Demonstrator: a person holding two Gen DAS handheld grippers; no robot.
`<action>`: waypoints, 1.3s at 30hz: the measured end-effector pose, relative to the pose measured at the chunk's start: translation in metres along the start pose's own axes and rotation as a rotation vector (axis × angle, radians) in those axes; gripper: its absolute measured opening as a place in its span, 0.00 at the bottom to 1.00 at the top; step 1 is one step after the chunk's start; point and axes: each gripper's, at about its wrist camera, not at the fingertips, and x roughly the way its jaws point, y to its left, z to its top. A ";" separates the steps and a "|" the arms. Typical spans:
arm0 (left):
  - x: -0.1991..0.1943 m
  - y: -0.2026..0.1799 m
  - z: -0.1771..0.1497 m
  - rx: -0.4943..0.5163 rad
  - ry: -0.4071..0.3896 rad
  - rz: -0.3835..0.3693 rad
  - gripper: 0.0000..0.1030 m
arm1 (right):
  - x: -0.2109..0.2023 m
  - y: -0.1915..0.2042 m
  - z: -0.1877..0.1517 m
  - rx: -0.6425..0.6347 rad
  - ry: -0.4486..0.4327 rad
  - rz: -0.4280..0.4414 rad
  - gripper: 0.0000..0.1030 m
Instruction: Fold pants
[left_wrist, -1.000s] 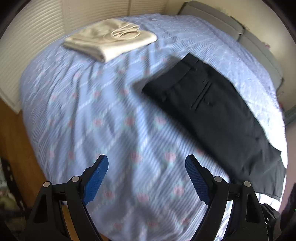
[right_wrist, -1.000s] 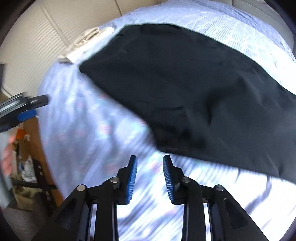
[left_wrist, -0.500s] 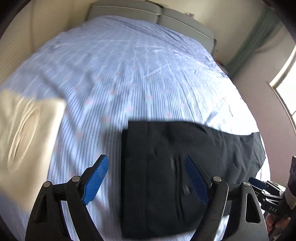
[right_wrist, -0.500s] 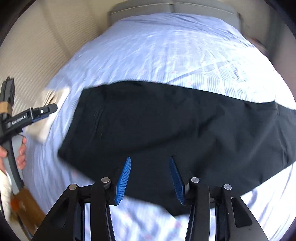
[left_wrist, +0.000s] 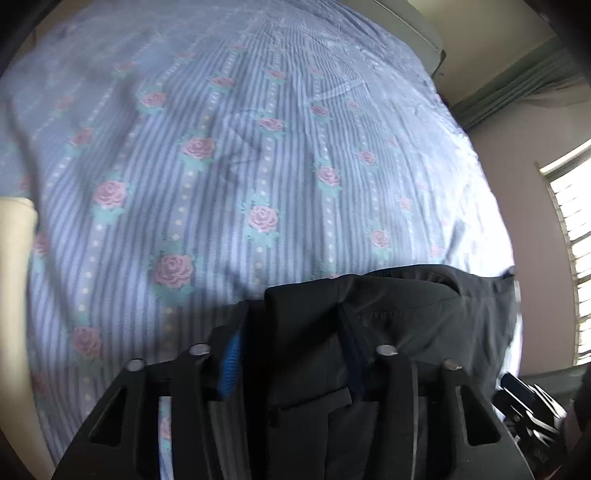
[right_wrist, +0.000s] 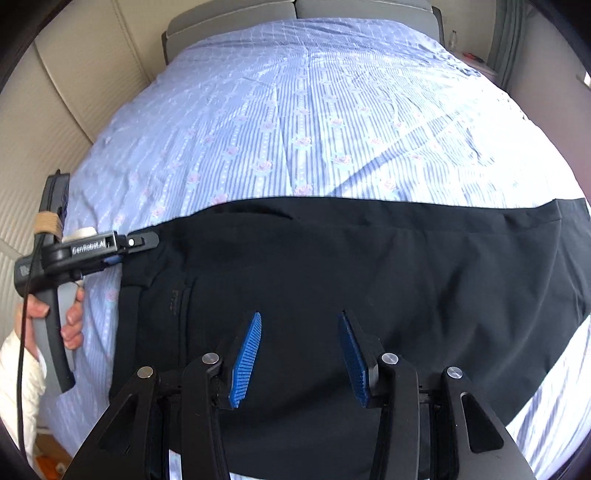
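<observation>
Black pants (right_wrist: 351, 266) lie flat across the near part of the bed, waistband to the left, legs running right. My left gripper (right_wrist: 144, 242) reaches the far corner of the waistband from the left. In the left wrist view the left gripper (left_wrist: 291, 325) has the bunched black waistband (left_wrist: 306, 332) between its blue-padded fingers (left_wrist: 231, 363), closed against it. My right gripper (right_wrist: 299, 325) hovers open and empty over the seat of the pants, blue pads wide apart.
The bed has a blue striped sheet with pink roses (right_wrist: 314, 110), a grey headboard (right_wrist: 295, 7) at the far end and a padded wall on the left. A cream folded garment (left_wrist: 14, 229) lies at the left edge. A window (left_wrist: 569, 236) is at the right.
My left gripper swung over to the waistband corner and closed on it. My right gripper moved over the middle of the pants and opened wider.
</observation>
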 end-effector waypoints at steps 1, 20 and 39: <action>-0.004 -0.003 -0.002 -0.004 -0.014 0.007 0.28 | -0.002 0.000 -0.002 0.005 0.008 0.001 0.44; -0.099 -0.086 -0.018 0.145 -0.187 0.208 0.50 | -0.084 -0.038 -0.005 0.013 -0.126 -0.025 0.44; -0.058 -0.524 -0.054 0.669 -0.167 -0.087 0.70 | -0.236 -0.392 -0.028 0.290 -0.364 -0.115 0.44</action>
